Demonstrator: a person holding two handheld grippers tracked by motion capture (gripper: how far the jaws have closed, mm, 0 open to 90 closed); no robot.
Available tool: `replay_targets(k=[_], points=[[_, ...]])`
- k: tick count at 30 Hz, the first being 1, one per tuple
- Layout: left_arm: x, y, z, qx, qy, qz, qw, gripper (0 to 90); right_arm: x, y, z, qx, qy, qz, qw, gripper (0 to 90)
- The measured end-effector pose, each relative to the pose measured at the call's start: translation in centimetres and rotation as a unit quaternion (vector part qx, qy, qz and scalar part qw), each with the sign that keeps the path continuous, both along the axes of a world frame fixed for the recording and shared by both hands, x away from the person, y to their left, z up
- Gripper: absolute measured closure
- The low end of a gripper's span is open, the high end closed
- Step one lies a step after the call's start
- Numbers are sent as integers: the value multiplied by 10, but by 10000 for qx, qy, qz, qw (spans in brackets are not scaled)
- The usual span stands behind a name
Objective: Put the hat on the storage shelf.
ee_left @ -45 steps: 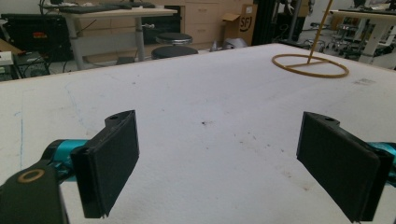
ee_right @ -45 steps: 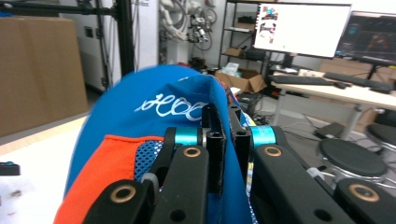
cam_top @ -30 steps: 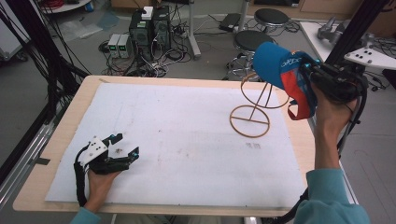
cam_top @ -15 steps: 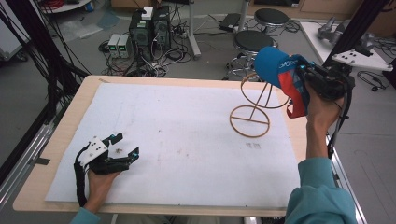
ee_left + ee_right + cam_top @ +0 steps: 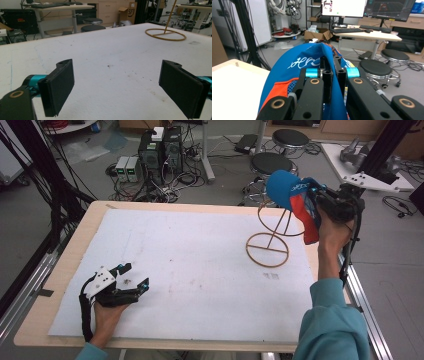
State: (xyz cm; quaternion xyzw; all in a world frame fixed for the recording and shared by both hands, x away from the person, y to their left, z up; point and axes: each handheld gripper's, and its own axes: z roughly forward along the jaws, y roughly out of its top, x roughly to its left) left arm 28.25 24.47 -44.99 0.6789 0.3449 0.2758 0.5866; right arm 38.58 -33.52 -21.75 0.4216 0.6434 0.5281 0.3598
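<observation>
Two tools are working: the right tool (image 5: 320, 205) is pinching a blue cap (image 5: 287, 190) above the wire stand (image 5: 270, 242) at two o'clock on the bench (image 5: 60, 270), seemingly not yet hung; the left tool (image 5: 131, 276) is resting spread at eight o'clock.

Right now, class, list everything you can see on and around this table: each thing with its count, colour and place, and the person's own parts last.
Table: one, light wood edge, centre.
White sheet: one, covering most of the table top.
Wire stand: one, golden, round base on the sheet's far right part.
Cap: one, blue with orange-red, held up above the stand.
Stools: two, black, on the floor beyond the table.
Computer boxes: a cluster with cables, on the floor beyond the table.
Left gripper: one, black, open, low over the sheet's near left.
Right gripper: one, black, shut on the cap.
</observation>
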Motion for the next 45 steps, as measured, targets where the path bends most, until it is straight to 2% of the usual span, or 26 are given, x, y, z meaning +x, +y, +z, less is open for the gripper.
replay_targets(k=[6, 14, 19, 29, 33, 37, 41, 43, 44, 45], points=[[0, 0, 0, 6, -11, -6, 10000, 132, 12, 10, -1, 3, 71, 142, 9999, 884], [0, 0, 0, 5, -20, -9, 10000, 132, 32, 25, 6, 28, 134, 328, 9994, 881], [0, 0, 0, 7, -14, -17, 10000, 132, 39, 35, 9, -130, 209, 441, 9987, 878], [-1, 0, 0, 24, -39, -16, 10000, 132, 54, 51, 4, -267, 413, 603, 9970, 861], [-1, 0, 0, 15, -46, -20, 10000, 132, 56, 52, 2, -212, 444, 632, 9968, 851], [-1, 0, 0, 11, -39, -14, 10000, 132, 59, 54, 0, -239, 543, 687, 9959, 811], [-1, 0, 0, 12, -42, -11, 10000, 132, 59, 54, 0, -136, 486, 720, 9961, 761], [-1, 0, 0, 15, -45, -11, 10000, 132, 58, 54, 1, -174, 425, 705, 9965, 731], [-1, 0, 0, 21, -44, -16, 10000, 133, 58, 54, 1, -197, 459, 706, 9963, 731], [-1, -1, 0, 26, -54, -22, 10000, 132, 57, 54, 1, -263, 505, 669, 9961, 689]])
